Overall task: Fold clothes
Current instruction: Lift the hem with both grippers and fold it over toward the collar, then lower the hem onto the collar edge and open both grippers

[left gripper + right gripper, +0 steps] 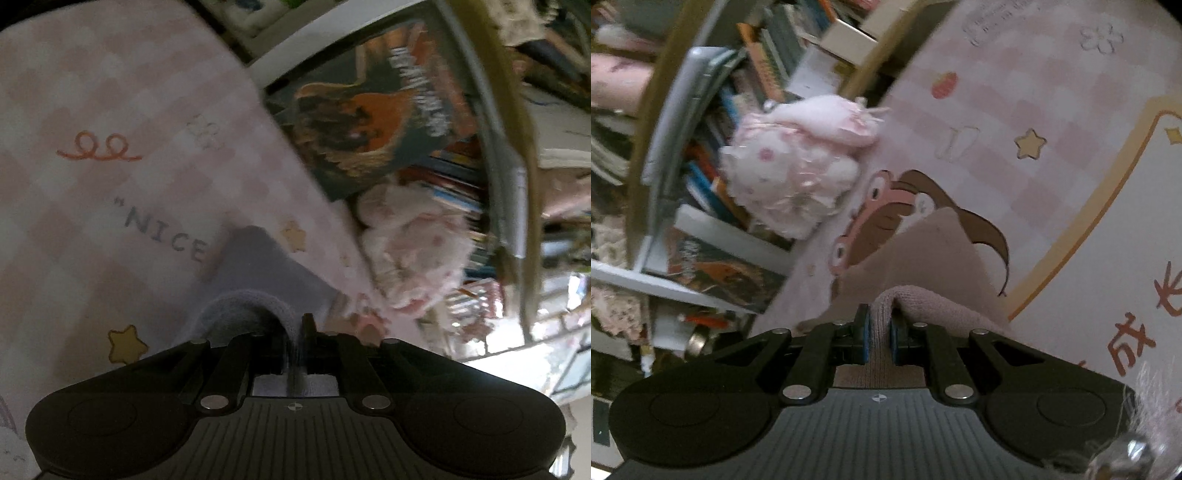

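Note:
In the left wrist view my left gripper [295,332] is shut on a fold of pale grey-lilac knit cloth [255,266], which hangs forward over the pink checked mat [110,92]. In the right wrist view my right gripper [881,325] is shut on a fold of dusty pink-beige knit cloth [934,251], pinched between the blue pads [866,339]. That cloth drapes ahead over the same printed mat [1052,110]. I cannot tell whether both folds belong to one garment. Both views are motion-blurred.
A pink plush toy [417,243] [798,162] lies at the mat's edge. Behind it stands a bookshelf [713,122] packed with books, with a dark picture book [373,122] leaning in front. The mat bears stars, the word NICE and a cartoon figure.

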Demonstrator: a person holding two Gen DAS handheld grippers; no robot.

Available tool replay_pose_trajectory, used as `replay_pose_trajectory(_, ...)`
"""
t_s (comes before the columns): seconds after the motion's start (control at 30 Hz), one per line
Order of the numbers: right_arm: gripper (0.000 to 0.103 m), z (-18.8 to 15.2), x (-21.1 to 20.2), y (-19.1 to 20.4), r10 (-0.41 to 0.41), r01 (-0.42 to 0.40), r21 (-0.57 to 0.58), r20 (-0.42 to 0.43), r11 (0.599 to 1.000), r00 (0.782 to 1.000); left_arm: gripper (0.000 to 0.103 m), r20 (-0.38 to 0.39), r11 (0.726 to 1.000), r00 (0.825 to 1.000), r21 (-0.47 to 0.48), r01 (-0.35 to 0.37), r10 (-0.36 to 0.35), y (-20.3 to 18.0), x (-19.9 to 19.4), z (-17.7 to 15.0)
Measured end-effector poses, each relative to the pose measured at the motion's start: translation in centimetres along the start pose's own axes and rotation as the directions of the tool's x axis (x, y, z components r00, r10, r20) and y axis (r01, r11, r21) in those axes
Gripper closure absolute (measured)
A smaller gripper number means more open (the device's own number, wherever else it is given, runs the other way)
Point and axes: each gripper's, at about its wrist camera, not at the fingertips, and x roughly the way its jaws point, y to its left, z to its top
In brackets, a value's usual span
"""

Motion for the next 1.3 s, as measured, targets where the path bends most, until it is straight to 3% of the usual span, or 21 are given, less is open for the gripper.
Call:
replay_pose_trajectory(0.1, 0.090, 0.3, 0.7, -0.1, -0.018, 0.018, -0.005, -0.015, 1.000, 1.000, 0.089, -0.010, 0.999, 1.000, -0.041, 0.005, -0.006, 0.6, 0.0, 0.7)
replay_pose_trajectory(0.17, 0.088, 0.4, 0.4, 0.1, -0.013, 0.013, -0.018, -0.019, 1.000, 1.000, 0.066, 0.009, 0.999, 1.000, -0.041, 0.021, -0.021, 0.6, -0.8, 1.2)
replay_pose_trajectory(0.27, 0.083, 0.7, -0.4, 0.0, 0.001, -0.001, -0.019, -0.004, 1.000, 1.000, 0.046, 0.102, 0.999, 0.995, 0.050, -0.005, -0.001, 0.2, -3.3, 2.1)
replay_pose_trajectory(0.4, 0.048, 1.1, -2.1, -0.1, 0.005, -0.004, -0.008, 0.087, 1.000, 0.996, 0.046, 0.143, 0.980, 0.989, 0.191, -0.062, 0.034, -0.7, -5.3, 2.4)
replay_pose_trajectory(0.53, 0.042, 0.8, -3.0, 1.8, -0.085, 0.117, -0.206, 0.156, 0.972, 0.984, 0.045, 0.149, 0.927, 0.987, 0.357, -0.112, 0.061, -2.4, -5.2, 1.6)
replay_pose_trajectory(0.63, 0.042, -0.1, -3.0, 3.8, -0.164, 0.246, -0.434, 0.219, 0.867, 0.962, 0.045, 0.155, 0.862, 0.983, 0.481, -0.159, 0.095, -4.0, -3.7, 0.7)
replay_pose_trajectory(0.73, 0.043, -2.0, -1.7, 5.6, -0.204, 0.346, -0.657, 0.286, 0.670, 0.936, 0.045, 0.168, 0.771, 0.977, 0.602, -0.206, 0.130, -5.4, -2.0, -0.3)
replay_pose_trajectory(0.83, 0.045, -3.4, 0.4, 6.8, -0.219, 0.389, -0.787, 0.322, 0.478, 0.921, 0.045, 0.170, 0.702, 0.976, 0.679, -0.214, 0.134, -6.5, -0.2, -0.9)
replay_pose_trajectory(0.9, 0.060, -3.3, 2.0, 7.0, -0.244, 0.413, -0.808, 0.337, 0.420, 0.909, 0.049, 0.171, 0.651, 0.976, 0.727, -0.219, 0.137, -7.2, 0.9, -1.4)
replay_pose_trajectory(0.93, 0.066, -3.0, 2.6, 6.9, -0.259, 0.420, -0.807, 0.337, 0.415, 0.905, 0.071, 0.172, 0.625, 0.975, 0.749, -0.220, 0.138, -7.5, 1.5, -1.6)
replay_pose_trajectory(0.97, 0.082, -2.6, 3.0, 6.8, -0.267, 0.414, -0.803, 0.325, 0.428, 0.907, 0.099, 0.168, 0.614, 0.977, 0.760, -0.214, 0.133, -7.7, 1.9, -1.7)
replay_pose_trajectory(1.0, 0.098, -2.0, 3.2, 6.6, -0.267, 0.390, -0.796, 0.294, 0.463, 0.918, 0.100, 0.154, 0.628, 0.981, 0.754, -0.193, 0.117, -7.6, 1.9, -1.5)
replay_pose_trajectory(1.1, 0.098, -0.4, 1.7, 6.1, -0.182, 0.285, -0.724, 0.220, 0.628, 0.958, 0.100, 0.135, 0.696, 0.989, 0.705, -0.135, 0.055, -7.0, 1.2, -0.6)
replay_pose_trajectory(1.17, 0.099, 0.9, 1.0, 5.3, -0.144, 0.240, -0.655, 0.198, 0.717, 0.970, 0.100, 0.130, 0.739, 0.986, 0.654, -0.164, 0.103, -5.8, 2.1, 0.2)
replay_pose_trajectory(1.3, 0.099, 2.8, 3.6, 2.5, -0.236, 0.275, -0.566, 0.143, 0.777, 0.961, 0.098, 0.102, 0.809, 0.971, 0.539, -0.235, 0.214, -2.9, 4.5, 1.5)
